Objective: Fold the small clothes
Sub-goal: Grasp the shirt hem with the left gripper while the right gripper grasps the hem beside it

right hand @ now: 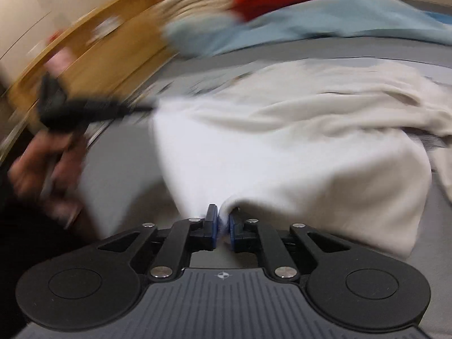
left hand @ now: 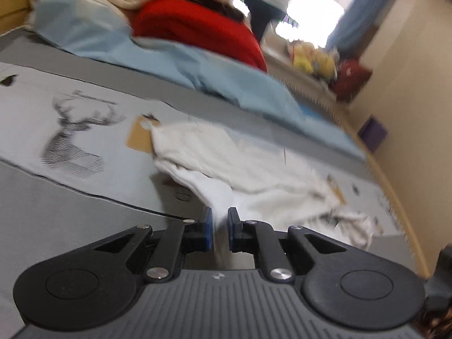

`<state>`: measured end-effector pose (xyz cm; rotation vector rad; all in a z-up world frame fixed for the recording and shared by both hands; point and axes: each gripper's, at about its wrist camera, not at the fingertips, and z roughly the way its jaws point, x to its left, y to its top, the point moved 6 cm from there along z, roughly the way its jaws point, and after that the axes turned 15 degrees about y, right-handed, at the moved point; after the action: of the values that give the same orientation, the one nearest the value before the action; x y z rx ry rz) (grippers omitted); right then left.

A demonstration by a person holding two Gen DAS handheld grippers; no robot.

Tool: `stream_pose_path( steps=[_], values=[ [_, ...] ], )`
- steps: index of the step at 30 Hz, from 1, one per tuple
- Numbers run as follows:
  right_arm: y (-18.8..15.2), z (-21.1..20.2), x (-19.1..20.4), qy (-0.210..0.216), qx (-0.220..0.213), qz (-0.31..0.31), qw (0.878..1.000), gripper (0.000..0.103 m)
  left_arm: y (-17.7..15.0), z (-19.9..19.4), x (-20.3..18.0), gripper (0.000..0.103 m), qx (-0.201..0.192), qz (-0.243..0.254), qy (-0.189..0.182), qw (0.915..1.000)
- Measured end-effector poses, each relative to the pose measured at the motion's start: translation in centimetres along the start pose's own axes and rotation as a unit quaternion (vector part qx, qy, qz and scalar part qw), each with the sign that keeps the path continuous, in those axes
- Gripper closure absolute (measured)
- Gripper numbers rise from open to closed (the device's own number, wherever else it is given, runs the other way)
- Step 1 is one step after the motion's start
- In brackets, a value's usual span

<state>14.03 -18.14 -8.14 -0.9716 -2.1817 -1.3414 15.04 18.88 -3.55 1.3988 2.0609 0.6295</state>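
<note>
Jaws of both grippers clench the white garment [left hand: 226, 169] at its near edge.
Its length runs away from the left gripper [left hand: 219, 226] and right gripper [right hand: 223, 223], across the printed bedspread [left hand: 84, 130] toward a blue pillow [left hand: 197, 70].

right claw [right hand: 223, 223] pinching white garment [right hand: 282, 155] edge; left claw [right hand: 152, 108] blurred at its far corner

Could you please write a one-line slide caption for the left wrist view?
Left gripper pinches the white garment lying on the deer-print bed cover.
</note>
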Motion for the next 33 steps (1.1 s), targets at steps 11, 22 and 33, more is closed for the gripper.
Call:
stream_pose_path(
  steps=[11, 22, 33],
  values=[
    [-0.5, -9.3, -11.0, -0.247, -0.138, 0.165, 0.945, 0.064, -7.9, 5.1, 2.3, 0.069, 0.202, 0.003, 0.078, 0.9763],
    [-2.5, -3.5, -13.3, -0.294, -0.010, 0.163, 0.942, 0.066, -12.4, 8.3, 0.5, 0.057, 0.287, 0.110, 0.086, 0.9477],
    [-1.3, -9.0, -7.7, -0.230, -0.061, 0.087, 0.967, 0.099, -10.0, 4.3, 1.7, 0.099, 0.221, 0.137, 0.078, 0.9625]
  ],
)
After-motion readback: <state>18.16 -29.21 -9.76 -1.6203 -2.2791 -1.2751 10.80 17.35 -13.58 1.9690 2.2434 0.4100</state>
